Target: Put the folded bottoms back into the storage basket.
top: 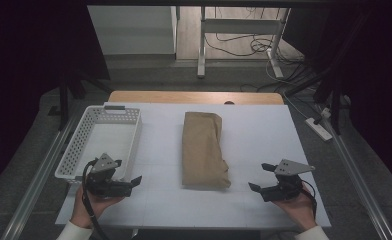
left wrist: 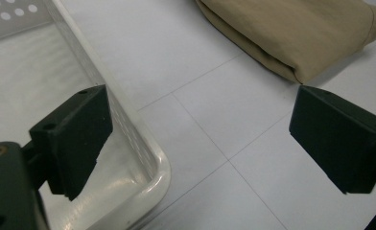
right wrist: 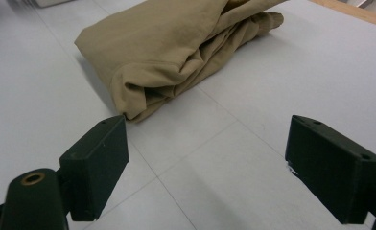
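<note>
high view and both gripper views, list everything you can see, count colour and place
folded cloth: one, tan, middle of the table, lying flat
basket: one, white, perforated walls, left side of the table, nothing in it
table: one, white top with a wooden strip along the far edge
power strip: one, white, on the floor to the right
cables: several, dark, on the floor beyond the table
left gripper: one, black, near the basket's near corner, jaws open, holding nothing
right gripper: one, black, right of the cloth, jaws open, holding nothing

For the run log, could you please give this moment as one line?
left gripper: open, empty | right gripper: open, empty | folded tan cloth: between them, untouched | white basket: left
</note>
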{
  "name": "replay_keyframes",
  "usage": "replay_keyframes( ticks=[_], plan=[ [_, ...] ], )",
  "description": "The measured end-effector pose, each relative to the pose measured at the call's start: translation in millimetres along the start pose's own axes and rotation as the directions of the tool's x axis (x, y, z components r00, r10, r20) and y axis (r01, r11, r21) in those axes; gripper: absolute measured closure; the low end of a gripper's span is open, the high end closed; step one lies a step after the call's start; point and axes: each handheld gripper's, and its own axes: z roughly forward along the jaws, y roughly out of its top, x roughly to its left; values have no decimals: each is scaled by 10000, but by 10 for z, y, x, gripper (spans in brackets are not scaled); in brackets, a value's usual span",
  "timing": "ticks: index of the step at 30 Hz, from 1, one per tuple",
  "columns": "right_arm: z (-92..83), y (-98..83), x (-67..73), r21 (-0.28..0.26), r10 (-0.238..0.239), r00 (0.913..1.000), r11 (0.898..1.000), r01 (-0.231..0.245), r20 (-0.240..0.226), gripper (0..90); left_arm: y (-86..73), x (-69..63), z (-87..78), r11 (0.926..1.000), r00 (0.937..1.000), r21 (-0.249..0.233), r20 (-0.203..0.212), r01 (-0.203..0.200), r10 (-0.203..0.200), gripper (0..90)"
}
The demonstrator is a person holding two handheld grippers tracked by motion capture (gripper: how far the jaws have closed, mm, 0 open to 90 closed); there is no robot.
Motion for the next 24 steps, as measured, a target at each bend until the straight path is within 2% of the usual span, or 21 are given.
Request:
replay_keyframes(
  ticks=[9,19,23,24],
  plan=[
    [-7,-1,-12,-87,73,9999,9999,-74,-111,149,13,7,5,9999,10000,-139,37,-10,11,90],
    [-56,2,23,-168,8,10000,9999,-6,86,149,36,-11,16,9994,9996,-249,144,-230,234,94],
    [-37,-9,22,-63,30,10000,10000,-29,69,148,31,-8,17,9993,9995,-268,147,-268,272,95],
    [-19,-17,18,102,-17,10000,9999,17,28,148,32,3,24,9993,9995,-267,141,-276,280,96]
  ],
)
